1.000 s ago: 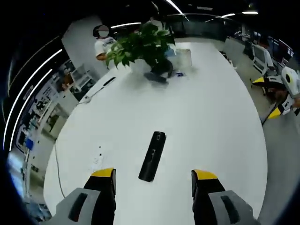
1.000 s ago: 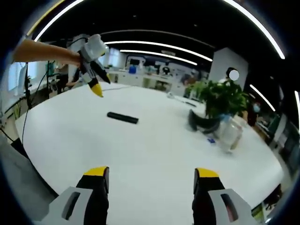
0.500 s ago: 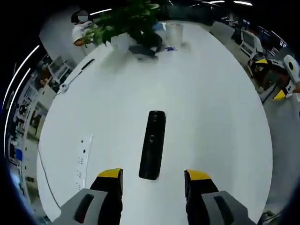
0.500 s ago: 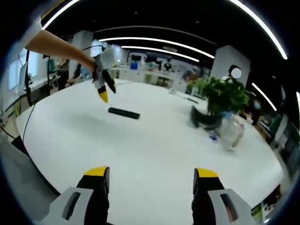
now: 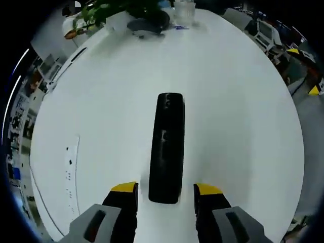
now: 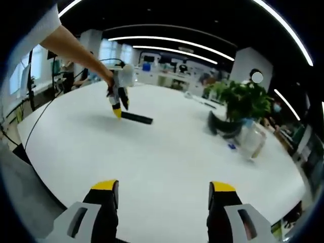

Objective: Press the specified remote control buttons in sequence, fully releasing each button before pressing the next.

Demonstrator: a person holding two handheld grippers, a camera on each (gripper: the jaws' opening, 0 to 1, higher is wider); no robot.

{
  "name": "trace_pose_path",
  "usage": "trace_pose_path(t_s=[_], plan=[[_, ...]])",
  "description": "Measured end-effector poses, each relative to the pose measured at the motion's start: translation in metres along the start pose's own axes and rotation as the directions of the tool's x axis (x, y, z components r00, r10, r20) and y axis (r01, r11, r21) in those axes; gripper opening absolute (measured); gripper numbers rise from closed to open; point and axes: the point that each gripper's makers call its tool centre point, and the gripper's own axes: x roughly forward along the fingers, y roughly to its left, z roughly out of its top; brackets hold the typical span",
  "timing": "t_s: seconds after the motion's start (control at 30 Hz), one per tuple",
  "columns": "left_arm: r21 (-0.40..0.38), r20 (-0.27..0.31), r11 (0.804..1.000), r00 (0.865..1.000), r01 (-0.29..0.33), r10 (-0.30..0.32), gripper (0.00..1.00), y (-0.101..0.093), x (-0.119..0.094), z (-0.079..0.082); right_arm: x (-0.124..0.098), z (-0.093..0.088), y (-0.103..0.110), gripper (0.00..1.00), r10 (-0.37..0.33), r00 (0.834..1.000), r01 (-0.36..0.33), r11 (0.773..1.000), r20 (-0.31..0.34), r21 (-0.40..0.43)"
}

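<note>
A long black remote control (image 5: 167,147) lies flat on the white table (image 5: 238,131), pointing away from me in the left gripper view. My left gripper (image 5: 166,190) is open, and the remote's near end lies between its yellow fingertips (image 5: 124,188), close below them. In the right gripper view that left gripper (image 6: 117,104), held by a person's arm, hangs tip-down over the left end of the remote (image 6: 137,118). My right gripper (image 6: 163,186) is open over bare table, far from the remote, with nothing between its jaws.
A potted plant (image 6: 243,104), a dark curved object (image 6: 220,126) and a clear plastic container (image 6: 251,142) stand at the far right of the table. A white power strip (image 5: 71,167) lies left of the remote. Desks and people are beyond the table.
My left gripper has dropped toward the remote, which now looms larger and reaches between its tips. Its jaws have narrowed a little. The right gripper has barely moved.
</note>
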Motion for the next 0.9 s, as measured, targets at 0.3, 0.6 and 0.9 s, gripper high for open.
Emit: trace_pose_path(t_s=[0.3, 0.6, 0.9], plan=[[-0.020, -0.013, 0.997, 0.997, 0.076, -0.076, 0.42, -0.002, -0.003, 0.004, 0.001, -0.002, 0.002, 0.69, 0.007, 1.000, -0.008, 1.000, -0.012, -0.006], [-0.028, -0.036, 0.997, 0.997, 0.071, -0.072, 0.36, -0.006, -0.003, 0.004, 0.000, -0.002, 0.004, 0.69, 0.013, 1.000, -0.013, 1.000, -0.007, -0.011], [-0.065, -0.062, 0.997, 0.997, 0.042, -0.046, 0.23, -0.013, -0.004, 0.004, -0.004, 0.003, 0.003, 0.65, 0.016, 1.000, -0.016, 1.000, 0.021, 0.014]])
